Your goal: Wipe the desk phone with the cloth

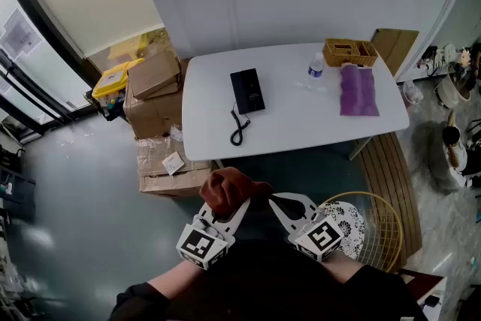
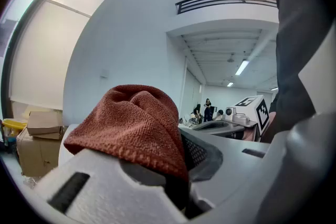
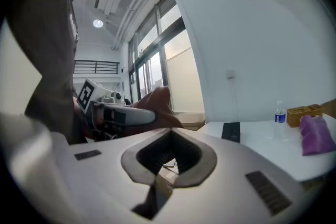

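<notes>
- Head view, item one: desk phone (image 1: 247,90), black, lying flat near the middle of the white table (image 1: 301,124), with its coiled cord (image 1: 239,128) trailing toward the near edge. Neither gripper touches it; both are well apart from it, below the table edge.
- Handling, judged: rigid plastic body and probably light, so likely to slide on the smooth top under a wiping stroke. The handset presumably sits loose in its cradle and could be knocked off. Best steadied by pressing down on one long edge of the body, clear of the cord, while the cloth works the face.
- Cloth (image 1: 225,190), rust-red, knitted or terry texture, bunched into a soft lump. Limp and compressible, with no grip problem.
- Left gripper (image 1: 229,208): jaws clamped on the cloth, which mounds over and hides the tips in the left gripper view.
- Right gripper (image 1: 289,205): jaws drawn together at the tips with nothing between them. Free to brace the phone.
- Table, far right: water bottle (image 1: 316,65), wicker basket (image 1: 349,52), and purple cloth (image 1: 358,90) lying flat just beside them. All are well apart from the phone.
- Floor, left of table: stacked cardboard boxes (image 1: 154,98).
</notes>
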`<state>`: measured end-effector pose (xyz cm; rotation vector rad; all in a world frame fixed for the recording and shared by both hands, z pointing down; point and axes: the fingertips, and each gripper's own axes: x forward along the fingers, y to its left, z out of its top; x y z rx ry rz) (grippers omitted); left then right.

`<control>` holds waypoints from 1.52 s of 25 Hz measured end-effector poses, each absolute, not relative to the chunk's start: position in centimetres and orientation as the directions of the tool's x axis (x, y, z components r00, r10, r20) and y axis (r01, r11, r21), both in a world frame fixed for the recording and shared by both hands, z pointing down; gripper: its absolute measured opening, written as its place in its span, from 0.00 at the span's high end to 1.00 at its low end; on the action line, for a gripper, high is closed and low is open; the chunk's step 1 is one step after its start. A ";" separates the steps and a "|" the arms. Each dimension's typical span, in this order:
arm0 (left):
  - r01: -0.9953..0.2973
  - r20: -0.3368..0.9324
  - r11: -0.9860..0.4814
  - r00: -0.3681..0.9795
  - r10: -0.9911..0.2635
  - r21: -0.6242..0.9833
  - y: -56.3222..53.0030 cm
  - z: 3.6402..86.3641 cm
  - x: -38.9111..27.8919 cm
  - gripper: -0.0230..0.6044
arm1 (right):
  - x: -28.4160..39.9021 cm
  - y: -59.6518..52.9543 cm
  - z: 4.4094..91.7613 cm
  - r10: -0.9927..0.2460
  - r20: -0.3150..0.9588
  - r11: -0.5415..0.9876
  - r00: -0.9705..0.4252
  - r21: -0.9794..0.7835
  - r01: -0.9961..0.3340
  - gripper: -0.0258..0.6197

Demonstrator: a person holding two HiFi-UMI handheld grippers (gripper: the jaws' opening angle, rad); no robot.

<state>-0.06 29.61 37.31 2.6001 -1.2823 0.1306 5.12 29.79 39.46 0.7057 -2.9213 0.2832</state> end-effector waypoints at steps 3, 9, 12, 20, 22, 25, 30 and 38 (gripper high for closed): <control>-0.791 0.187 -0.586 0.611 -0.769 0.175 29.4 37.5 0.2 0.87 | 5.2 29.5 39.5 -0.438 0.158 0.875 -0.885 -0.150 -0.460 0.92; -0.795 0.187 -0.582 0.606 -0.773 0.171 29.0 37.8 0.5 0.87 | 5.5 29.2 39.8 -0.430 0.152 0.880 -0.890 -0.151 -0.451 0.92; -0.797 0.191 -0.582 0.603 -0.774 0.158 28.9 38.2 0.8 0.87 | 5.7 29.1 40.0 -0.419 0.151 0.884 -0.896 -0.158 -0.440 0.92; -0.819 0.202 -0.548 0.574 -0.794 0.173 27.0 38.2 0.0 0.87 | 5.2 27.4 40.6 -0.400 0.155 0.888 -0.903 -0.180 -0.424 0.92; -0.820 0.197 -0.546 0.571 -0.797 0.169 25.8 38.1 -0.8 0.87 | 4.6 26.3 40.8 -0.402 0.161 0.886 -0.901 -0.179 -0.428 0.92; -0.815 0.191 -0.553 0.579 -0.793 0.172 23.5 38.5 -2.4 0.87 | 3.2 24.0 41.1 -0.415 0.169 0.882 -0.894 -0.168 -0.441 0.92; -0.782 0.177 -0.601 0.623 -0.762 0.167 17.9 38.5 -4.8 0.87 | 1.0 18.9 40.7 -0.465 0.181 0.859 -0.866 -0.142 -0.491 0.92; -0.714 0.159 -0.679 0.700 -0.696 0.171 10.5 38.0 -8.4 0.87 | -2.9 11.8 40.1 -0.548 0.206 0.805 -0.811 -0.134 -0.578 0.92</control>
